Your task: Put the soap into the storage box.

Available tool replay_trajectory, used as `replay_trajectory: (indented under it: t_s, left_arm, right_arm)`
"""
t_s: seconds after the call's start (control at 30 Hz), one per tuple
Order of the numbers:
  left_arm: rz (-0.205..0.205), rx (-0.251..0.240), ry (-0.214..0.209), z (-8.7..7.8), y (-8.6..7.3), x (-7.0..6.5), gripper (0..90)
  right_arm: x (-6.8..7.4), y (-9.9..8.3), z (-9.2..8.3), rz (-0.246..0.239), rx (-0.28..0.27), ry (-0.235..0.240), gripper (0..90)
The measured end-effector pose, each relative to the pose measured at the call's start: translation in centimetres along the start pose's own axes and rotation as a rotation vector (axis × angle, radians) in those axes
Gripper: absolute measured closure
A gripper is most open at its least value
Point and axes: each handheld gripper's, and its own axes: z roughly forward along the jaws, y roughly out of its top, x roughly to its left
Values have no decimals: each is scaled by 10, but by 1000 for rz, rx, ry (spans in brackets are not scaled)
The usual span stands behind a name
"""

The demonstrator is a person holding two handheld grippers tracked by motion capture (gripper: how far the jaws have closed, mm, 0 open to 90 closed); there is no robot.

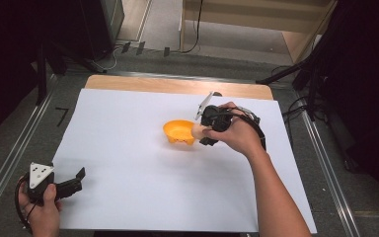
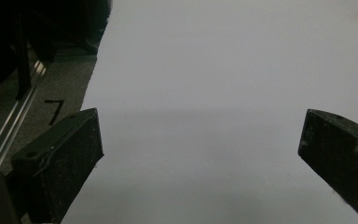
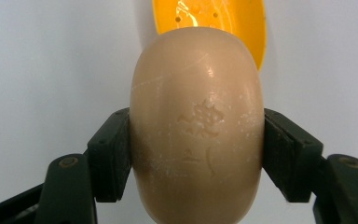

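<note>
While parked at the near left corner of the white sheet [image 1: 128, 163], rests idle: left gripper [image 2: 200, 140], jaws spread wide with nothing between them. Farther out, near mid-table, grasps a tan soap bar [image 3: 196, 126]: right gripper [image 1: 201, 133], pads clamped on the bar's two rounded sides. Hangs just at the near rim of the orange dish [image 1: 178, 132], with the dish's perforated bottom visible beyond the bar in the right gripper view. Looks like a placing step, not yet done. Could slip: smooth, curved soap squeezed only along narrow pads, likely to squirt out or twist if tilted. Could also land on the rim rather than inside, tipping or shoving the light dish across the sheet.
</note>
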Motion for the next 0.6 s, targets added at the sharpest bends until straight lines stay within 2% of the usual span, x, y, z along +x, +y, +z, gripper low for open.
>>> replay_trajectory:
  t_s: [0.3, 0.6]
  left_arm:
    - [-8, 0, -7, 0, 0, 1, 1]
    - [-12, -3, -15, 0, 0, 1, 0]
  right_arm:
    - [-7, 32, 10, -57, -23, 13, 329]
    - [-10, 61, 22, -103, 9, 27, 328]
